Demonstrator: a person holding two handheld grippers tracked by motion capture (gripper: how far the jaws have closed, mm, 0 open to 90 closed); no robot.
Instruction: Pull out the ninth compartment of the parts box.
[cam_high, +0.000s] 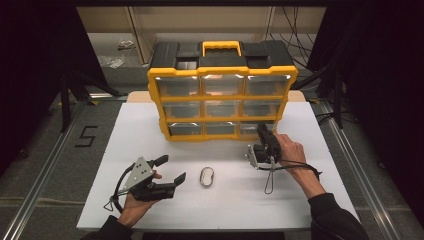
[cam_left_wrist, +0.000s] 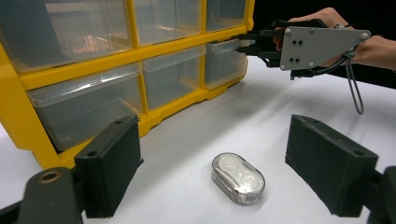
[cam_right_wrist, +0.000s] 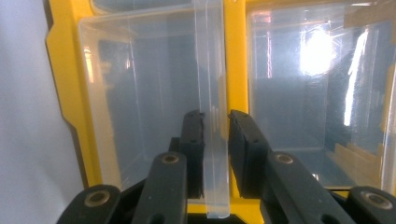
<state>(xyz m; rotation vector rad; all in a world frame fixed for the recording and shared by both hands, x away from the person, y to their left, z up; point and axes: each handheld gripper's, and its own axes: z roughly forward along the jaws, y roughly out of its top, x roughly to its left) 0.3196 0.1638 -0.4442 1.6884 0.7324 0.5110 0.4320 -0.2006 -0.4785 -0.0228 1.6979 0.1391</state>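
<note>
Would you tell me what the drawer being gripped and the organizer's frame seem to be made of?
The drawer looks like clear, glossy plastic: you see through it and it glints. The organizer frame looks like opaque yellow moulded plastic with a duller sheen, though that is a guess.

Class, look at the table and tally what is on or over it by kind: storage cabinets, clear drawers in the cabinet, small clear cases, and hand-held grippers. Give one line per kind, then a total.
Yellow storage cabinet: 1
Clear drawers in its front: 9
Small clear case on the white table: 1
Hand-held grippers: 2, the left gripper and the right gripper
Total: 13
</note>
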